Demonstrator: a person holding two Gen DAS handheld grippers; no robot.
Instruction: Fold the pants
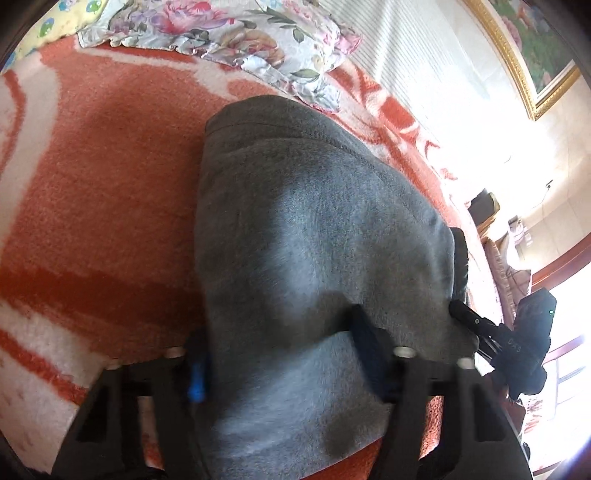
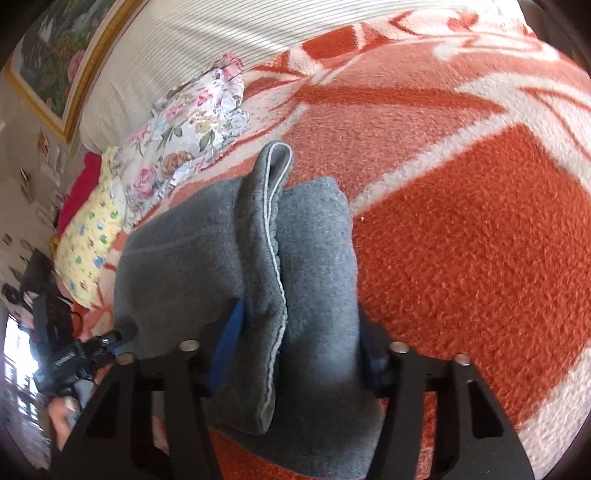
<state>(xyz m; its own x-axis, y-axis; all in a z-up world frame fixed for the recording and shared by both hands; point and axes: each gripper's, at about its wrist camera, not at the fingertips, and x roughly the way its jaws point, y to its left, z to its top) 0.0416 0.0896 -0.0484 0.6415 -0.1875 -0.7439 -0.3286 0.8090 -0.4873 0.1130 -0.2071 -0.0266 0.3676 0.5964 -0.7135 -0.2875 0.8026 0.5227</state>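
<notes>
**A:** Left wrist view first. What have you got?

**B:** My left hand-held gripper (image 1: 280,358) has the grey fleece pants (image 1: 306,236) bunched between its jaws, and the pads look pressed on the cloth, so I read it as a grip. The bundle runs from 6 o'clock up towards 12, lying on the orange-and-white fleece blanket (image 1: 92,192) that covers the bed. My other gripper's black tip pokes in at 4 o'clock, right at the cloth's edge.

**A:** And the right wrist view?

**B:** My right hand-held gripper (image 2: 291,354) clamps the same pants (image 2: 184,266), here a thick stack with a stitched hem ridge running from 6 to 12 o'clock.

**A:** How do you fold it well?

**B:** I think both hands should travel together, level, keeping the near edge taut, then lay it squarely on the far edge. Thick fleece may slip or bulge, so I'd hold deep.

**A:** The room?

**B:** A floral ruffled pillow (image 1: 229,33) at 12 o'clock, a yellow printed cushion (image 2: 88,243) at 9 in the right view, a striped headboard, and a gilt-framed painting (image 1: 532,48) on the wall.
</notes>
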